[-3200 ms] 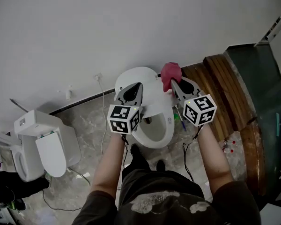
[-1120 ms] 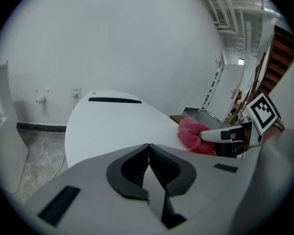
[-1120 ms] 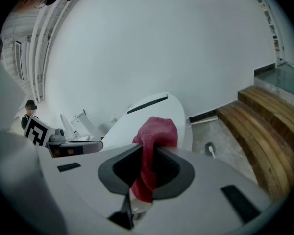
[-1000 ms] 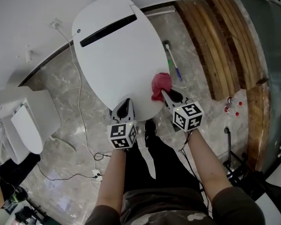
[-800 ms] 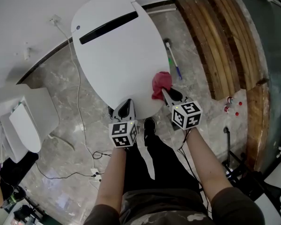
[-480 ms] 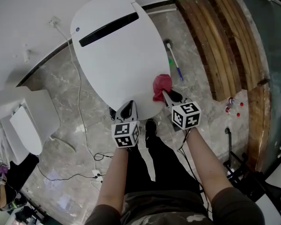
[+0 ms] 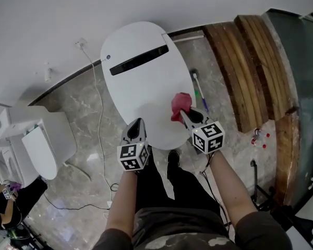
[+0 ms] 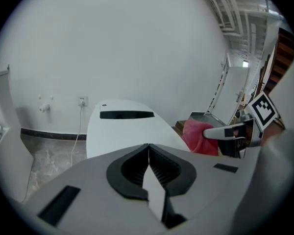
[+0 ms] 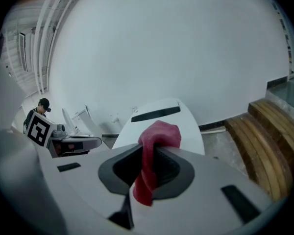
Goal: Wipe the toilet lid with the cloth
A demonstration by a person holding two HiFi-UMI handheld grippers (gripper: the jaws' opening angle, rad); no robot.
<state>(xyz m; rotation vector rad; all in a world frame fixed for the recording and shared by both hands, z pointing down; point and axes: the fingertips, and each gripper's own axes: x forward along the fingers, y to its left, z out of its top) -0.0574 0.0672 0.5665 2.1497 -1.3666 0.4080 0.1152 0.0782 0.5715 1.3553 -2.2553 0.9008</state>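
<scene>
Red fabric, a crumpled wiping cloth [image 9: 159,133], is pinched between the jaws of the right gripper [image 9: 148,156]. A tail hangs below them and a wad bulges past their tips. Beside it, the left gripper [image 8: 148,151] has its jaws pressed together on nothing. Ahead of both pairs of jaws lies the closed, white oval plastic toilet lid [image 7: 143,87], with the wad over its near right edge. Only a thin fold looks gripped, so drag while wiping could tug the cloth free, or bare jaw tips could scrape the lid.
</scene>
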